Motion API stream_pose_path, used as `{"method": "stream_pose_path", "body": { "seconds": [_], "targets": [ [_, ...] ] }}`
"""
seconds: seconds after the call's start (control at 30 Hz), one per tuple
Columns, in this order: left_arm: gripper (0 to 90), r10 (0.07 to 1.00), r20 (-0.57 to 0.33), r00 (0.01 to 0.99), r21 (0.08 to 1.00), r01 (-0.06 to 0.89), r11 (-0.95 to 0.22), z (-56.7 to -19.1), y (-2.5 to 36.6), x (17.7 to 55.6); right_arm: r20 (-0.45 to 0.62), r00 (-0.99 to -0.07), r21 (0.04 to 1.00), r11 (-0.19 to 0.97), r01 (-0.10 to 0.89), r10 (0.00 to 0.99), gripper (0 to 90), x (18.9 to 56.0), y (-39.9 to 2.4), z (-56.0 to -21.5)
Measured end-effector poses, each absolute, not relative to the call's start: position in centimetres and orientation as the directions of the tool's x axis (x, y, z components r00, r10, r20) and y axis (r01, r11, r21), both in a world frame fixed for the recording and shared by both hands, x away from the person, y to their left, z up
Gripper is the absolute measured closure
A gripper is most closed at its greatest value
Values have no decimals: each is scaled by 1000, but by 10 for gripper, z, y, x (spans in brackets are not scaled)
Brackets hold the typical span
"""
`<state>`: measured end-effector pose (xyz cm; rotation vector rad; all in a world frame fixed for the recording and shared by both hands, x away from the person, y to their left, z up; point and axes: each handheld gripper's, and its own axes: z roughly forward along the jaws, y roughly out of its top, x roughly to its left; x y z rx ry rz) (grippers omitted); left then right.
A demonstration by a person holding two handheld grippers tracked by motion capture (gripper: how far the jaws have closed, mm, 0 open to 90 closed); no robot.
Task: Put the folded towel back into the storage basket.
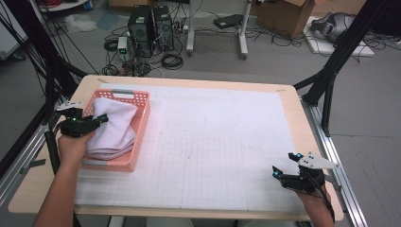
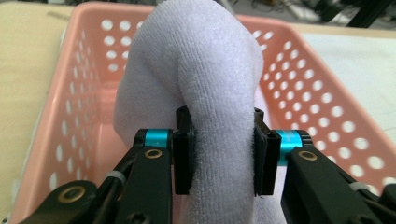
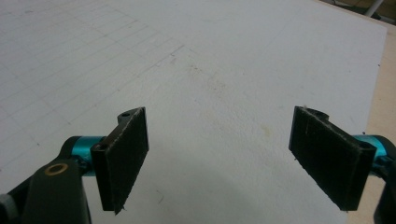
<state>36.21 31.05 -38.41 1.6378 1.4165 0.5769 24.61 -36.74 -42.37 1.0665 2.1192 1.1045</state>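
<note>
Forearms enter the high view from its bottom edge, each hand carrying a hand-held gripper. At about 9 o'clock on the counter (image 1: pixel 293 101), the left hand-held gripper (image 1: pixel 101 119) reaches into a pink basket (image 1: pixel 142 124) and clamps a white towel (image 1: pixel 113 127), which is bunched inside the basket and rises above its rim. At about 4 o'clock, well apart from the basket, the right hand-held gripper (image 1: pixel 275 171) sits low over a white gridded sheet (image 1: pixel 213 142) that covers most of the counter, with nothing between its pads. Beyond the counter, at 12 o'clock, computer towers (image 1: pixel 150 26) and loose cables lie on the floor, with a cardboard box (image 1: pixel 286 16) toward 1 o'clock. From the left gripper view, the left hand-held gripper (image 2: pixel 223 156) has both black pads pressed into a thick fold of the towel (image 2: pixel 196 70); the cloth humps up above the pads at 12 o'clock and drops down between them, and the perforated walls of the basket (image 2: pixel 317 93) surround it on both sides. From the right gripper view, the right hand-held gripper (image 3: pixel 233 161) stands with its pads spread wide and empty over the sheet (image 3: pixel 210 56), whose faint grid runs off toward 10 o'clock; a strip of bare wooden counter (image 3: pixel 385 84) shows at 3 o'clock.
</note>
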Motion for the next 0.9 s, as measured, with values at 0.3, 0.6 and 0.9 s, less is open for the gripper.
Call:
{"method": "stream_pose_path", "body": {
  "seconds": [0.3, 0.6, 0.9],
  "targets": [
    [660, 987, -110, 120, 821, 571, 21, -386, 314, 366, -87, -559, 839, 363, 406, 825, 191, 247, -366, -425],
    [482, 988, -78, 131, 925, 379, 23, -361, 310, 344, -89, -558, 838, 365, 406, 825, 191, 247, -366, -425],
    [497, 964, -48, 261, 930, 364, -52, -353, 293, 342, -88, -559, 838, 365, 406, 824, 190, 247, -365, -424]
  ]
}}
